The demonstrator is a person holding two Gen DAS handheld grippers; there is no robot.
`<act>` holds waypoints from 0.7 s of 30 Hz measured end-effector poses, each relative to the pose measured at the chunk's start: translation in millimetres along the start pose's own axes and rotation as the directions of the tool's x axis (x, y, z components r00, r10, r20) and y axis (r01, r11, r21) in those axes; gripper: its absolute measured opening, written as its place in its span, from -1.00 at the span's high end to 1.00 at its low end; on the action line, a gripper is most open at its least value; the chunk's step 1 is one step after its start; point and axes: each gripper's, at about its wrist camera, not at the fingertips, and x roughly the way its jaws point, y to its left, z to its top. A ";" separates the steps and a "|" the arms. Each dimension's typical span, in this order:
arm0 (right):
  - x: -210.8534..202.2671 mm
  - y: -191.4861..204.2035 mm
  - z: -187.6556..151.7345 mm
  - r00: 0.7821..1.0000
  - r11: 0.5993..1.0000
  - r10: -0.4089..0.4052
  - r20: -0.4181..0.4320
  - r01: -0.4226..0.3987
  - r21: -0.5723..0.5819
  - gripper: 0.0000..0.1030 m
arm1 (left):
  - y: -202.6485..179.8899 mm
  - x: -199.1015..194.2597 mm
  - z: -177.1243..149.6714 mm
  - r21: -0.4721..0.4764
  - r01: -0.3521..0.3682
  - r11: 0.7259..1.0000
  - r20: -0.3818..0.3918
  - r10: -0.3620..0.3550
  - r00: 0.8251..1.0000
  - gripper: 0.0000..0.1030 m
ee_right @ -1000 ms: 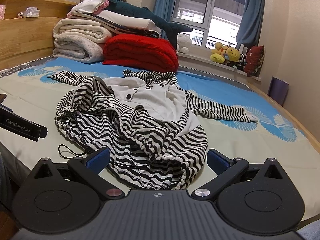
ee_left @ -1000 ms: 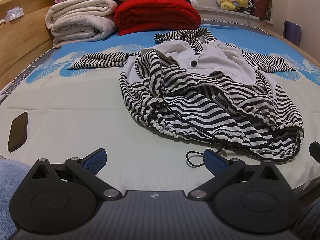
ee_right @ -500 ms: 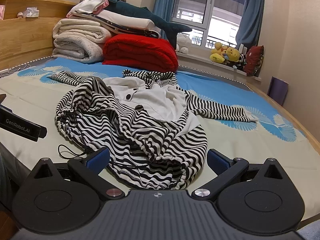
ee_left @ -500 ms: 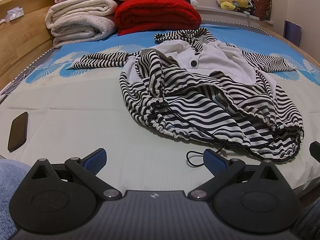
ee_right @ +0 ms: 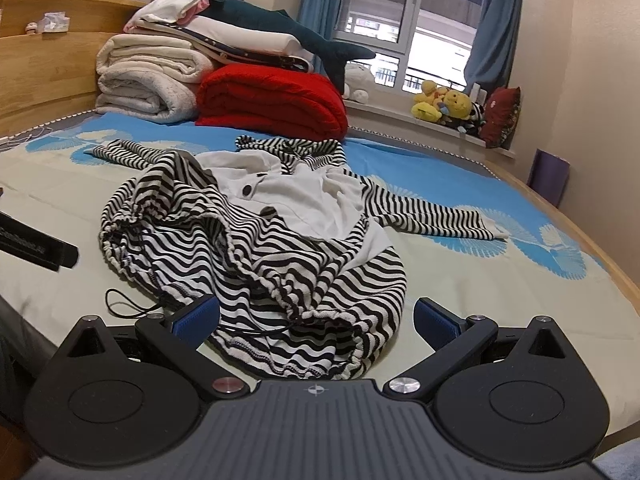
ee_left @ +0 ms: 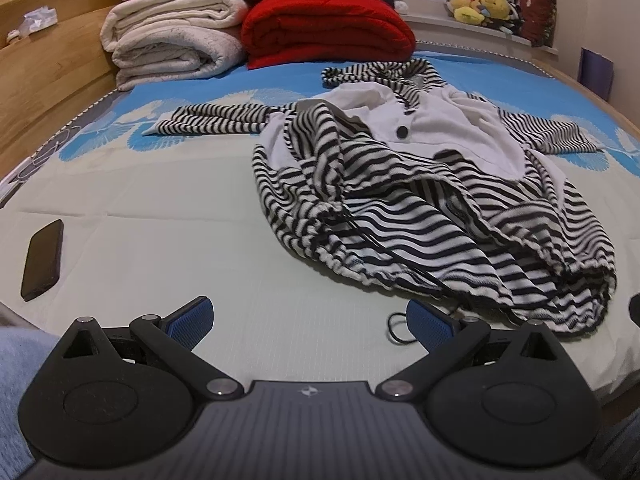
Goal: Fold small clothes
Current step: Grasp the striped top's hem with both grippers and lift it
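Striped garment [ee_left: 432, 208] lies crumpled mid-bed, sleeves spread left and right, drawstring hem nearest, nothing folded. Judged stage: approach before first grasp; next move calls for flattening the bunched hem. Left gripper [ee_left: 310, 320] wide open, empty, hem to its right. Right gripper [ee_right: 316, 316] wide open, empty, hem between its fingers.

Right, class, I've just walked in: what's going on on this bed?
A person holds two grippers low at the near edge of the bed. The left gripper and the right gripper are both open and empty. A crumpled striped garment lies unfolded in front of them; folding hasn't begun.
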 end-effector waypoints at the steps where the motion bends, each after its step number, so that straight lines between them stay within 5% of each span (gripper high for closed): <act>1: 1.4 -0.6 0.6 1.000 1.000 -0.008 0.000 0.008 -0.001 -0.98 | 1.4 1.6 3.4 0.000 -0.003 1.000 -0.001 0.003 1.000 -0.99; 5: 16.8 -0.1 5.0 0.998 0.997 -0.057 -0.011 0.056 -0.050 -0.98 | 6.7 10.7 27.6 0.020 -0.026 0.999 0.021 0.026 0.999 -0.99; 8: 54.8 -5.6 8.2 0.986 0.989 -0.121 -0.116 0.109 -0.101 -0.89 | 9.9 35.3 60.7 0.036 -0.030 0.999 0.013 0.030 0.999 -0.99; 11: 96.0 -14.8 6.9 0.954 0.991 -0.106 -0.281 0.077 -0.112 -0.08 | 11.2 73.3 90.7 0.041 0.076 0.996 -0.070 -0.074 0.995 -0.99; 14: 121.2 -22.7 5.5 0.923 0.996 -0.066 -0.379 0.041 -0.075 -0.06 | 9.7 115.9 108.7 0.058 0.103 0.993 -0.130 -0.095 0.987 -0.99; 19: 145.4 -18.8 4.8 0.917 0.982 -0.138 -0.375 0.077 -0.171 -0.27 | 10.1 165.5 113.1 0.101 0.028 0.995 -0.143 -0.013 0.990 -0.99; 20: 147.6 -19.8 6.4 0.921 0.982 -0.137 -0.365 0.078 -0.172 -0.18 | 12.2 169.3 112.9 0.101 0.025 0.995 -0.138 -0.010 0.990 -0.84; 21: 148.0 -21.7 8.2 0.927 0.984 -0.128 -0.352 0.074 -0.164 0.28 | 11.7 171.0 114.0 0.105 0.031 0.994 -0.132 -0.017 0.991 -0.32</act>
